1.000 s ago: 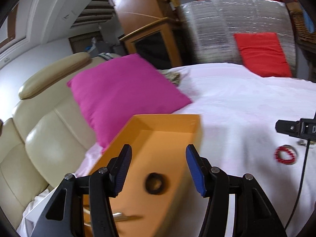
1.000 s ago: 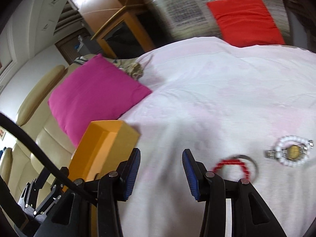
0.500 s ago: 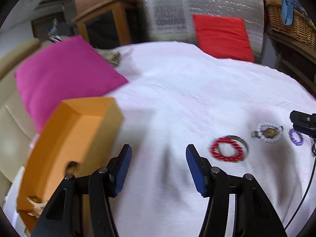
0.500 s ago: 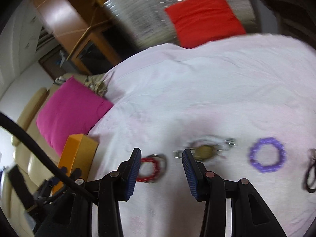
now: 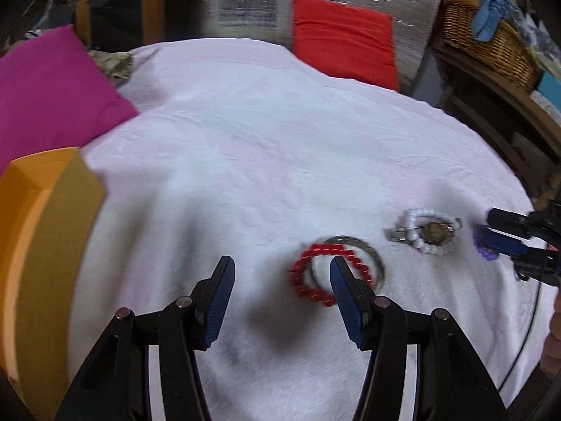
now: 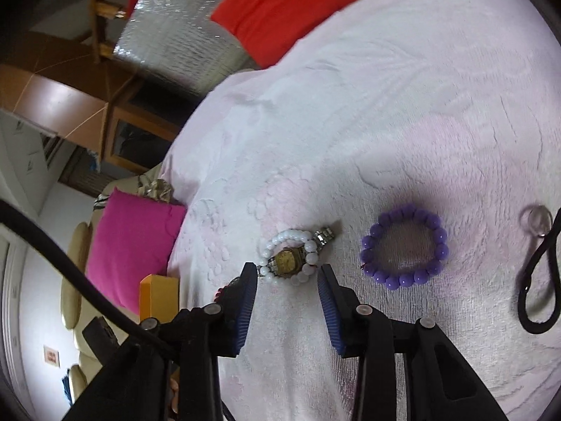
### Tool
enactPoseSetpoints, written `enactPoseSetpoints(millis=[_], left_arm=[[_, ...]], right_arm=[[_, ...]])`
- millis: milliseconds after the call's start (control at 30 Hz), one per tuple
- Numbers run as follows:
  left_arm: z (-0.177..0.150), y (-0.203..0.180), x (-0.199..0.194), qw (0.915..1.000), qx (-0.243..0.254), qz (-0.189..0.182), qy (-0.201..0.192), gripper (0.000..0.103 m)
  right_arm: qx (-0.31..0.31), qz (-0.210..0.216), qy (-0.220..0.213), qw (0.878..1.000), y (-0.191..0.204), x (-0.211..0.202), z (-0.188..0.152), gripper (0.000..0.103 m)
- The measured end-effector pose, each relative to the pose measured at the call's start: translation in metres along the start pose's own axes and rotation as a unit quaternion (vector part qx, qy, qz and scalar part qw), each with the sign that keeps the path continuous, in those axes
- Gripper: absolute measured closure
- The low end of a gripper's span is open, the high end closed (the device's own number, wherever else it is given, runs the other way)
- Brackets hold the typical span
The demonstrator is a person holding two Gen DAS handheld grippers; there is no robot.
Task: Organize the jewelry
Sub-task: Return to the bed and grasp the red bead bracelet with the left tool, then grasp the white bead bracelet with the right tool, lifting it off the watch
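Note:
On the white cloth a red bead bracelet (image 5: 317, 273) lies over a metal bangle (image 5: 371, 256). My left gripper (image 5: 282, 296) is open and empty just before them, its right finger at the red bracelet. A white bead bracelet with a gold watch (image 6: 291, 258) lies just beyond my right gripper (image 6: 285, 301), which is open and empty; they also show in the left wrist view (image 5: 429, 231). A purple bead bracelet (image 6: 403, 245) lies to the right. The orange box (image 5: 38, 245) stands at the left.
A black cord with a ring (image 6: 540, 273) lies at the far right. A magenta pillow (image 5: 45, 94) and a red cushion (image 5: 343, 44) sit at the back. A wicker basket (image 5: 491, 42) stands on a wooden shelf at the right.
My left gripper swung right from over the orange box to the red bracelet. My right gripper moved right, from the red bracelet to the white bracelet and watch.

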State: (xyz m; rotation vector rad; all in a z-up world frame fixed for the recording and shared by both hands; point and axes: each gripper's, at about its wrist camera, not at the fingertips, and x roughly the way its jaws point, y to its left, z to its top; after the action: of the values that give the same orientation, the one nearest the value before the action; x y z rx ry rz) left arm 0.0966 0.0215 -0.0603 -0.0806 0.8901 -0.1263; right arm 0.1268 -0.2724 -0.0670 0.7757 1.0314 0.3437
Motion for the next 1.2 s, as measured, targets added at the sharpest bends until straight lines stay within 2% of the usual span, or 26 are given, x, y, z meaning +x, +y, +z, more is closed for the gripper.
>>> enactPoseSetpoints(millis=[67, 167, 300, 400, 467, 533, 600, 767, 1200], left_arm=[[0.001, -0.003, 0.004, 0.9999, 0.010, -0.010, 0.005, 0.047], [0.001, -0.007, 0.013, 0.9993, 0.028, -0.016, 0.019, 0.057], [0.002, -0.006, 0.022, 0.9986, 0.035, -0.025, 0.029, 0.067], [0.003, -0.005, 0.025, 0.9983, 0.037, -0.033, 0.031, 0.076], [0.006, -0.004, 0.030, 0.9981, 0.041, -0.034, 0.032, 0.080], [0.007, -0.005, 0.033, 0.9978, 0.043, -0.038, 0.032, 0.088], [0.007, -0.003, 0.032, 0.9976, 0.043, -0.044, 0.033, 0.091], [0.005, -0.003, 0.027, 0.9970, 0.044, -0.052, 0.036, 0.093], [0.006, 0.005, -0.011, 0.9971, 0.039, -0.066, 0.000, 0.093]], right_arm=[[0.003, -0.013, 0.000, 1.000, 0.002, 0.006, 0.002, 0.066], [0.019, -0.019, 0.006, 1.000, -0.002, 0.016, 0.004, 0.071], [0.018, -0.051, 0.012, 0.998, -0.004, 0.031, 0.006, 0.073], [0.018, -0.062, 0.007, 0.998, -0.005, 0.037, 0.007, 0.080], [0.018, -0.070, 0.002, 0.997, -0.006, 0.039, 0.008, 0.088], [0.012, -0.072, 0.000, 0.997, -0.005, 0.041, 0.009, 0.089], [-0.004, -0.082, -0.002, 0.997, 0.000, 0.041, 0.008, 0.090], [-0.032, -0.093, -0.010, 0.995, 0.013, 0.030, 0.005, 0.091], [-0.067, -0.028, -0.055, 0.996, 0.032, -0.015, -0.002, 0.092]])
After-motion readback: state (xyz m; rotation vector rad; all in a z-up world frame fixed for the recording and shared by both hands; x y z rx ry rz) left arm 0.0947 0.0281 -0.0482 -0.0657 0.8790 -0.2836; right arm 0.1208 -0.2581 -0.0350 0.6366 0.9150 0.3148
